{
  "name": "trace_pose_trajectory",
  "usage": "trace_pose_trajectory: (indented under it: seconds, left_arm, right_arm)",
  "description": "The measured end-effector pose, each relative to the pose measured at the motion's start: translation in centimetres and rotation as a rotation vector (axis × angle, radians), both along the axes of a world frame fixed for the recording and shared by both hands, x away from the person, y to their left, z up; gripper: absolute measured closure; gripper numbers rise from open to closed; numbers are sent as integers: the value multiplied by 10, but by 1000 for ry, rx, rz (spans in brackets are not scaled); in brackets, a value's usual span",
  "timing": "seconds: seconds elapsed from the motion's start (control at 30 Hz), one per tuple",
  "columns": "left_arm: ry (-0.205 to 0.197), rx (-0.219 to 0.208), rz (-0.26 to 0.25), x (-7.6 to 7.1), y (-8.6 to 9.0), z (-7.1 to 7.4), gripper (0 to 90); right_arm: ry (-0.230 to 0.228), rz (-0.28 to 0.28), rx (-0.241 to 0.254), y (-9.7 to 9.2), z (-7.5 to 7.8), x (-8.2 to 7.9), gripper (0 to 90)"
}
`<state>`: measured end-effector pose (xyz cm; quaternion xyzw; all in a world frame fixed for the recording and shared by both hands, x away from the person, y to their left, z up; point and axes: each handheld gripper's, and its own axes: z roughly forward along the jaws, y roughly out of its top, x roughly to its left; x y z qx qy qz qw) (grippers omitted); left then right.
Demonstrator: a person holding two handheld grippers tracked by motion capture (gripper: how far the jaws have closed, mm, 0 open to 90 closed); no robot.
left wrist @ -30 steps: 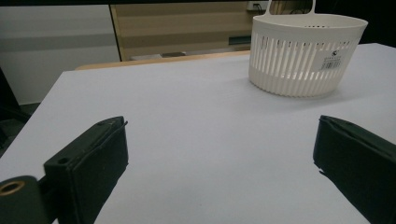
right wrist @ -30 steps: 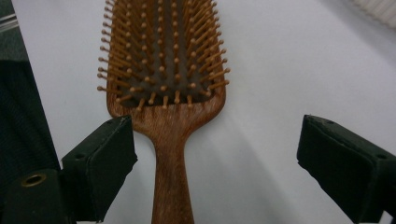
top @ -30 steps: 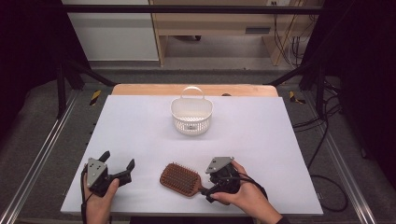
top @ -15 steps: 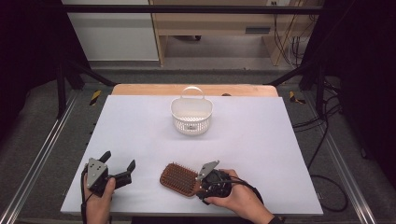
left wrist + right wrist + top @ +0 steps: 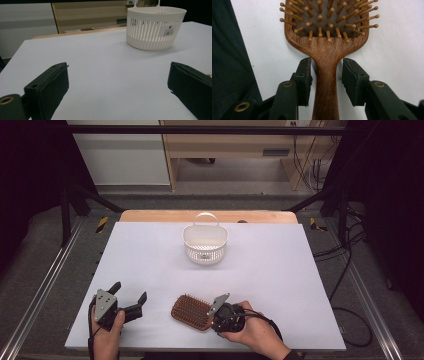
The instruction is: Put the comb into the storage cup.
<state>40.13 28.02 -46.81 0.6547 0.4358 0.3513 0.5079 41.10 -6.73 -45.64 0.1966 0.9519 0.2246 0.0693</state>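
White table [image 5: 280, 270], barcode-stickered basket [image 5: 155, 27], hairbrush [image 5: 327, 47].

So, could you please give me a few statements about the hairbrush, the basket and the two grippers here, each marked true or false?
1. The hairbrush lies bristles up on the table. True.
2. The right gripper has its fingers on either side of the brush's handle, small gaps showing. True.
3. The hairbrush is inside the white basket. False: it lies near the table's front edge, apart from the basket.
4. The left gripper is clamped on the basket. False: it is open, holding nothing.
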Motion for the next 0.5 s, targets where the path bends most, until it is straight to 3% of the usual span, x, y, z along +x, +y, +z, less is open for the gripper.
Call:
trace_pose_trajectory:
  seconds: [0.33, 0.5]
  left_arm:
    - [3, 0, -1, 0, -2, 0, 35]
    - [0, 2, -10, 0, -3, 1, 36]
  right_arm:
    - [59, -6, -74, 9, 3, 4, 724]
    - [52, 13, -78, 9, 4, 5, 728]
